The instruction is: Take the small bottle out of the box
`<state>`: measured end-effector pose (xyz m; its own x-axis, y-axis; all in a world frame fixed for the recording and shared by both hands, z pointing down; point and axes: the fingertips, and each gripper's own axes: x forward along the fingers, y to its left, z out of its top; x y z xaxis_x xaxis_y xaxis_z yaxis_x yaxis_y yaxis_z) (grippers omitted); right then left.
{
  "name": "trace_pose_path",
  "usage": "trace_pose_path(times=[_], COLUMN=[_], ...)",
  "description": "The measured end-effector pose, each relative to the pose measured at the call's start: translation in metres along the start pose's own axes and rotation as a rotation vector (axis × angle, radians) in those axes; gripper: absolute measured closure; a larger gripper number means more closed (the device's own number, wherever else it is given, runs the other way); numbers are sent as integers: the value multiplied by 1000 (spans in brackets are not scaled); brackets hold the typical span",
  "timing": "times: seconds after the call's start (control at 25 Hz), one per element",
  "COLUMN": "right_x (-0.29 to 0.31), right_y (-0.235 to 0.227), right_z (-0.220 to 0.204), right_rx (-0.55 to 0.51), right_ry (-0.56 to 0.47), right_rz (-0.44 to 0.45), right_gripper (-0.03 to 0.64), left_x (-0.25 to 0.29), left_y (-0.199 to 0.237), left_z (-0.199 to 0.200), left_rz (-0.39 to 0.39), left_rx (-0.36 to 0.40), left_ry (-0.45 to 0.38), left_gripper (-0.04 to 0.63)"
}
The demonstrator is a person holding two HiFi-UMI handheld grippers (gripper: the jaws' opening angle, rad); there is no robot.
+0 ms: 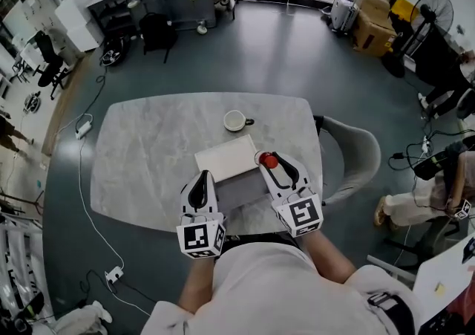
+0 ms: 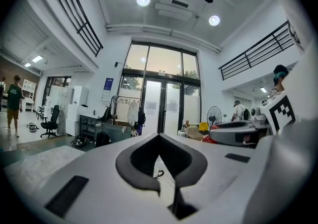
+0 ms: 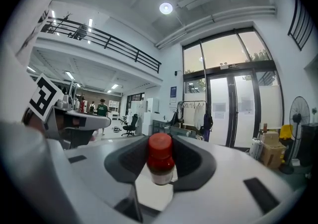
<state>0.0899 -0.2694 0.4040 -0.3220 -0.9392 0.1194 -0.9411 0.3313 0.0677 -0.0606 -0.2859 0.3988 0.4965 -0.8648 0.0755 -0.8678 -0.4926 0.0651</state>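
A small bottle (image 3: 160, 160) with a red cap (image 1: 268, 160) and a pale label stands upright between the jaws of my right gripper (image 1: 270, 163), which is shut on it. It hangs above the right far corner of a flat white box (image 1: 241, 191) whose lid (image 1: 226, 157) lies open toward the far side. My left gripper (image 1: 200, 177) is at the box's left edge. In the left gripper view its jaws (image 2: 159, 137) meet at the tips with nothing between them.
The box lies at the near edge of a marble table (image 1: 141, 155). A white cup (image 1: 235, 120) with a handle stands behind the lid. A grey chair (image 1: 356, 154) is at the table's right side, with a seated person (image 1: 415, 203) beyond it.
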Motion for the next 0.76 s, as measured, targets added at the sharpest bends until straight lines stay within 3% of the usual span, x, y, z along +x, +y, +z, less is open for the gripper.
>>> trace_pose_path(times=[0.76], right_x=[-5], right_y=[0], right_z=[9], right_rx=[-34], right_ry=[-19], right_rz=[26], right_gripper=[462], left_x=[1], left_y=[-8], left_z=[3], left_rz=[-17], left_rx=[5], left_ry=[1], left_gripper=[574])
